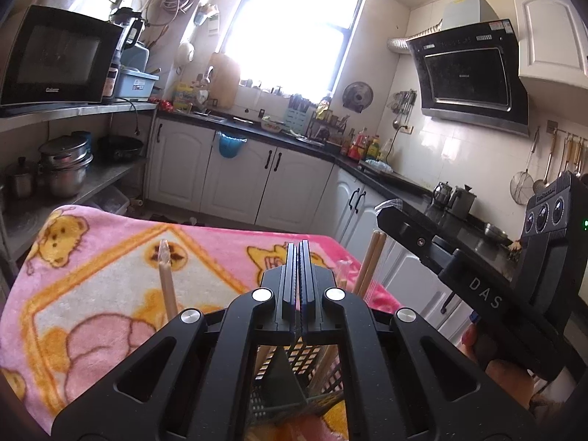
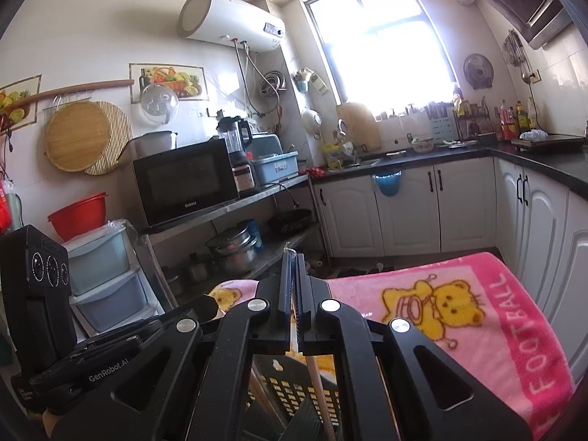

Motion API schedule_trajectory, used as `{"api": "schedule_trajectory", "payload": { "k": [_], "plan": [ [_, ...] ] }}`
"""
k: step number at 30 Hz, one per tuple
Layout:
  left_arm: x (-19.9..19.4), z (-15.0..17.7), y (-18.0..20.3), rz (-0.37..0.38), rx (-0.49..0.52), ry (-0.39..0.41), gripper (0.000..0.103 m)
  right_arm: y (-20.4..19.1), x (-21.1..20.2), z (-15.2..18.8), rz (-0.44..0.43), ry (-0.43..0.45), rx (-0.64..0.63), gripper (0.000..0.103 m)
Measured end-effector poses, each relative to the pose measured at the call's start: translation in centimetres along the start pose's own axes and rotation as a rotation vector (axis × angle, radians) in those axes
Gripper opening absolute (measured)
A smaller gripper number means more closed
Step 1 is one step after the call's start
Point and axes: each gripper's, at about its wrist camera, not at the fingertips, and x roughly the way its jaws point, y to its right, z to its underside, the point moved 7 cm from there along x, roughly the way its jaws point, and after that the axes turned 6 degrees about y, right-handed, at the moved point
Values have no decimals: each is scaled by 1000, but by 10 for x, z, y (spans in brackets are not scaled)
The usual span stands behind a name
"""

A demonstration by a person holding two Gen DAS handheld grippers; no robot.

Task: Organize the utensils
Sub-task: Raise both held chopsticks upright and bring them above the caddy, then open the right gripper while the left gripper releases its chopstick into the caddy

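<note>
My left gripper (image 1: 300,248) is shut with nothing between its jaws, above a black perforated utensil basket (image 1: 294,364) on the pink cartoon blanket (image 1: 92,286). Wrapped wooden chopsticks stand up from the basket: one at the left (image 1: 166,279), a pair at the right (image 1: 369,262). My right gripper (image 2: 293,261) is shut on a plastic-wrapped chopstick (image 2: 316,386) that runs down into the basket (image 2: 294,393); its wrapper tip shows above the fingertips. The right gripper's body (image 1: 477,279) sits at the right of the left wrist view.
The table with the blanket (image 2: 496,330) stands in a kitchen. White cabinets (image 1: 275,180) and a dark counter (image 1: 422,191) run behind and to the right. A steel shelf (image 2: 228,213) with a microwave (image 2: 183,183) and pots (image 2: 231,250) stands to the left.
</note>
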Motion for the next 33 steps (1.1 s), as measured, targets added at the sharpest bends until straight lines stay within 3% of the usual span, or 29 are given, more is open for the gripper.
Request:
{"api": "schedule_trajectory", "payload": {
  "k": [8, 13, 25, 33],
  "plan": [
    [2, 12, -4, -14, -4, -42, 0, 10, -2, 7, 5, -42, 23, 3],
    [3, 14, -6, -13, -3, -71, 0, 14, -3, 14, 12, -82, 7, 17],
    [3, 31, -25, -10, -40, -124, 0, 27, -16, 30, 74, -174, -44, 31],
    [-17, 35, -32, -2, -19, -135, 18, 22, -41, 57, 118, -236, -71, 36]
  ]
}}
